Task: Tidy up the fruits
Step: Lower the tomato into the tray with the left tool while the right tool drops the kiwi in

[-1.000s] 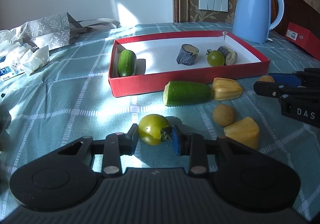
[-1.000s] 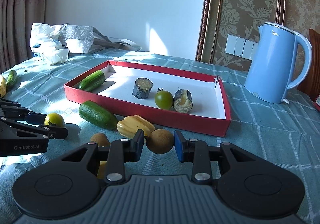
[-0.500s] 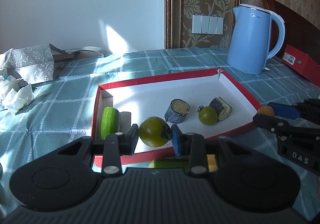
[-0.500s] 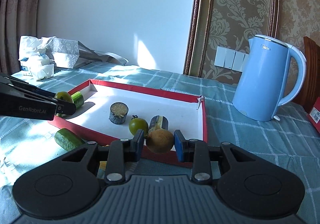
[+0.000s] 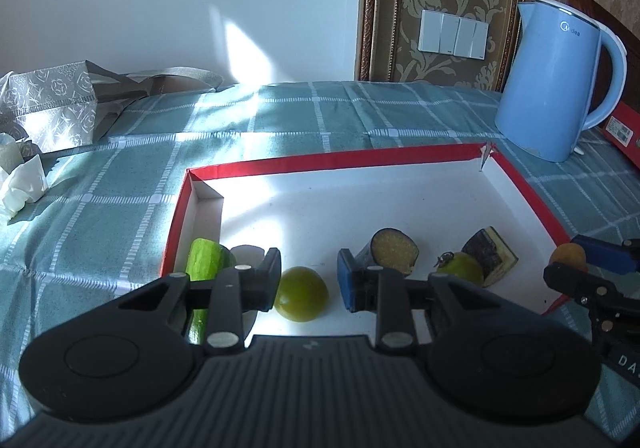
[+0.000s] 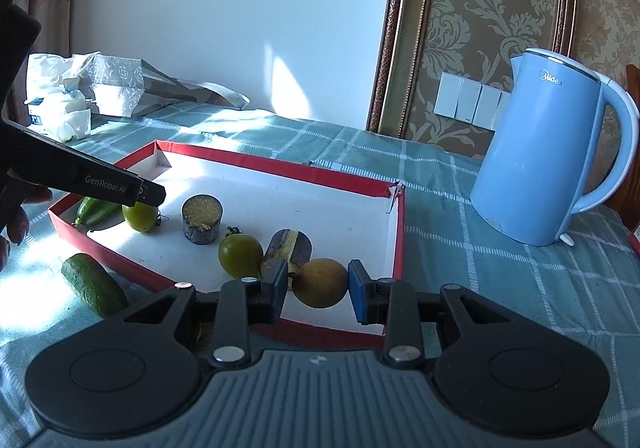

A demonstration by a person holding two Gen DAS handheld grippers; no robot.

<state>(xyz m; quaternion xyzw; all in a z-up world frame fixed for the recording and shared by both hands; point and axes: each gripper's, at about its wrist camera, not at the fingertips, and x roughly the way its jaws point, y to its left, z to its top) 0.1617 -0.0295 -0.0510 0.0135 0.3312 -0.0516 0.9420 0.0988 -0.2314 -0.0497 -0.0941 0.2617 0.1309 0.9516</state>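
Left wrist: checked teal tablecloth, white wall.

Blue kettle, tissues, checked tablecloth.

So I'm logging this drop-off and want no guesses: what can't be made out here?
- Left wrist view: the green cucumber's near end is hidden by the left tongs.
- Right wrist view: whether the round yellow-brown fruit touches the red-walled white tray is unclear; the right tongs hide its underside.
- Kettle base: too small.
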